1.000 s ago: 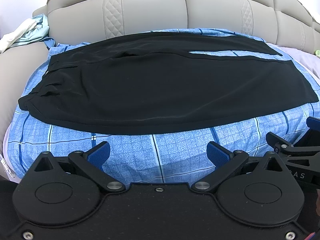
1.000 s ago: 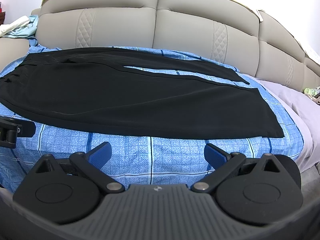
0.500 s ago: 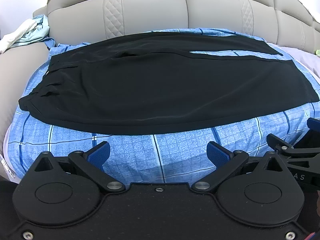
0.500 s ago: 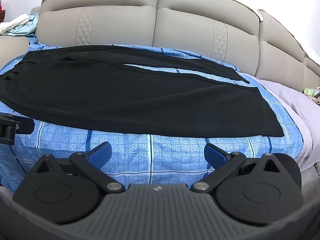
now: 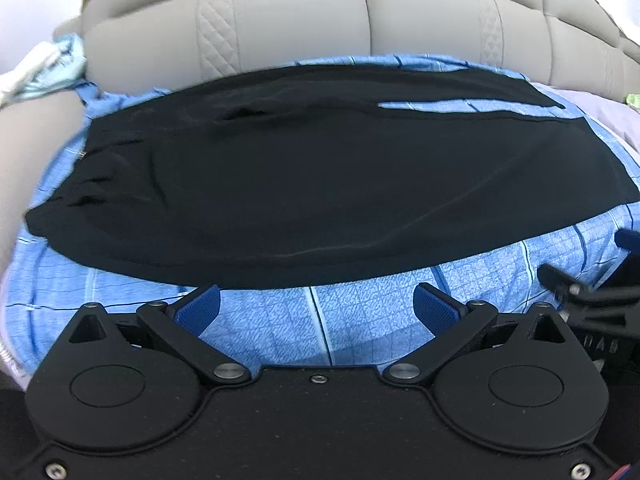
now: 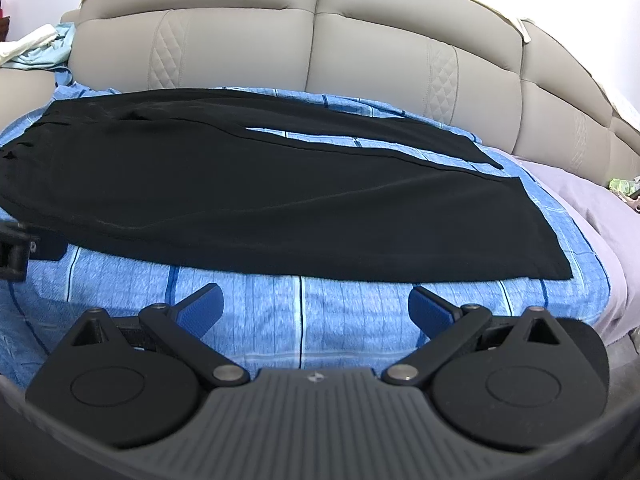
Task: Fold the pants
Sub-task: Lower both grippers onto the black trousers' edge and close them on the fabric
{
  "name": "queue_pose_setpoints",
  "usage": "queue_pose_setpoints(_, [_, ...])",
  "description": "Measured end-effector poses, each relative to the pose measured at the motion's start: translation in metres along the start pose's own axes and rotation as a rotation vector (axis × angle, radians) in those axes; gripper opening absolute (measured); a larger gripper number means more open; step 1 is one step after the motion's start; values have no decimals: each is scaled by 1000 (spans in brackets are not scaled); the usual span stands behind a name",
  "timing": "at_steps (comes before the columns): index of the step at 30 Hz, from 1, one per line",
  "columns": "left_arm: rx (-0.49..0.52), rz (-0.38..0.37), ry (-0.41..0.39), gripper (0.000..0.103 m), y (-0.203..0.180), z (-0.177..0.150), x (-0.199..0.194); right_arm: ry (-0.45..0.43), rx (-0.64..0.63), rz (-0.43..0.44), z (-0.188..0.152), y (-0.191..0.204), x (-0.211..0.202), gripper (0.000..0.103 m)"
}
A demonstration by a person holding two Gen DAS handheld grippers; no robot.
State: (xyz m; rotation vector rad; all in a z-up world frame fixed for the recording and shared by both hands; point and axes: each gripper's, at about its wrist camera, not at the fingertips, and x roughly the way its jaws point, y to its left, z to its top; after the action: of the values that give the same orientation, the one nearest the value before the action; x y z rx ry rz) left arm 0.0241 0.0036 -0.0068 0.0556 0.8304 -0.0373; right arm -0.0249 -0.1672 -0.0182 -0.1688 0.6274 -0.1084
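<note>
Flat on the blue checked sheet, the black pants run lengthwise from 9 to 3 o'clock, waistband at 9, leg hems at 3. Left gripper and right gripper both gape wide, empty, near the pants' front edge.

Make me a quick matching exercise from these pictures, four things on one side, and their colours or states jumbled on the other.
Things:
1. pants
2. bedsheet
3. headboard
4. left hand-held gripper

States:
A. beige, padded
B. open, empty
C. black, spread flat
D. blue, checked

Pairs: 1-C, 2-D, 3-A, 4-B
</note>
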Motion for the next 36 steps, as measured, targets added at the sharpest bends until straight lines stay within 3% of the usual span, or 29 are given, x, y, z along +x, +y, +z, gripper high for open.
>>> queue_pose_setpoints(3, [-63,-17,65,103,16,5,23,8,8,-1,11,-1,19,103])
queue_pose_setpoints(6, [-123,12,106,99,35,15,41,32,28,1,25,-6,45,103])
queue_pose_setpoints(11, [-148,90,77,97,70,52,59,24,138,47,60,-30,84,103])
queue_pose_setpoints(16, [-226,142,53,97,118,116,85,5,292,127,114,-54,126,103])
queue_pose_setpoints(18, [-268,170,61,92,140,145,103,12,339,158,143,-63,151,103])
queue_pose_setpoints(21, [-369,199,84,82,175,190,136,62,416,186,186,-74,194,101])
queue_pose_setpoints(25, [-545,190,113,81,221,238,185,190,591,226,234,-96,266,92])
queue_pose_setpoints(32, [-654,255,120,79,269,275,263,318,671,137,274,-105,371,76])
queue_pose_setpoints(36, [-726,274,118,79,290,285,298,352,602,54,290,-90,416,75])
